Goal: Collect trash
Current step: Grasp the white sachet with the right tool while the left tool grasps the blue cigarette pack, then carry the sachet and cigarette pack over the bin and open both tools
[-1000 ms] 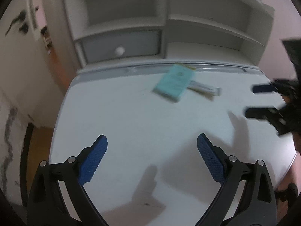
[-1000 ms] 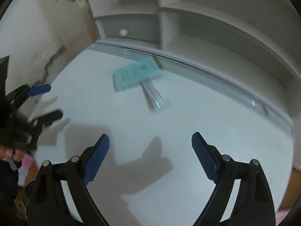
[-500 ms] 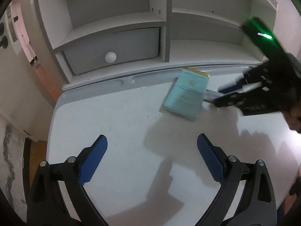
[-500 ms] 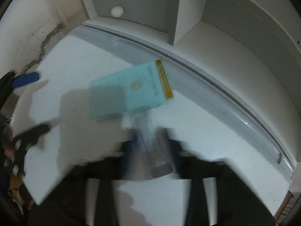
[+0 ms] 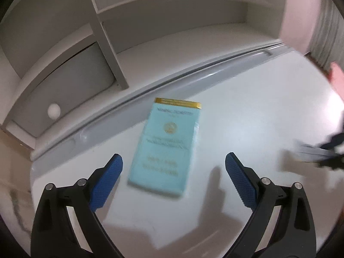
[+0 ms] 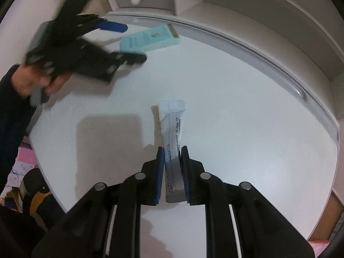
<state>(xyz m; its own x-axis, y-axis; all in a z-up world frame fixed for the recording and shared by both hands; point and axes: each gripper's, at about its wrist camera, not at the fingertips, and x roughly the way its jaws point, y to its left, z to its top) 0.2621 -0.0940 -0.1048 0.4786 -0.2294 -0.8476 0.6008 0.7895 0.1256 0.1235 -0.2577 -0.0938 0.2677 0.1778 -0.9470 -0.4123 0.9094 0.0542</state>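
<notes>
My two wrist cameras look steeply down, close over the white desk (image 5: 247,116), toward its shelved back edge; both share the flat pale-blue carton (image 5: 165,148) (image 6: 150,39).

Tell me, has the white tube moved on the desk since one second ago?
Yes. The white tube, earlier beside the blue box, is now away from it, clamped in the right gripper.

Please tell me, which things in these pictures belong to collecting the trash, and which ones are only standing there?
Part of the job:
- white wrapper, clamped in the right gripper
- light blue box flat on the desk, between the fingers of the open left gripper

Just there:
- white desk
- shelf unit
- grey drawer with a round knob
</notes>
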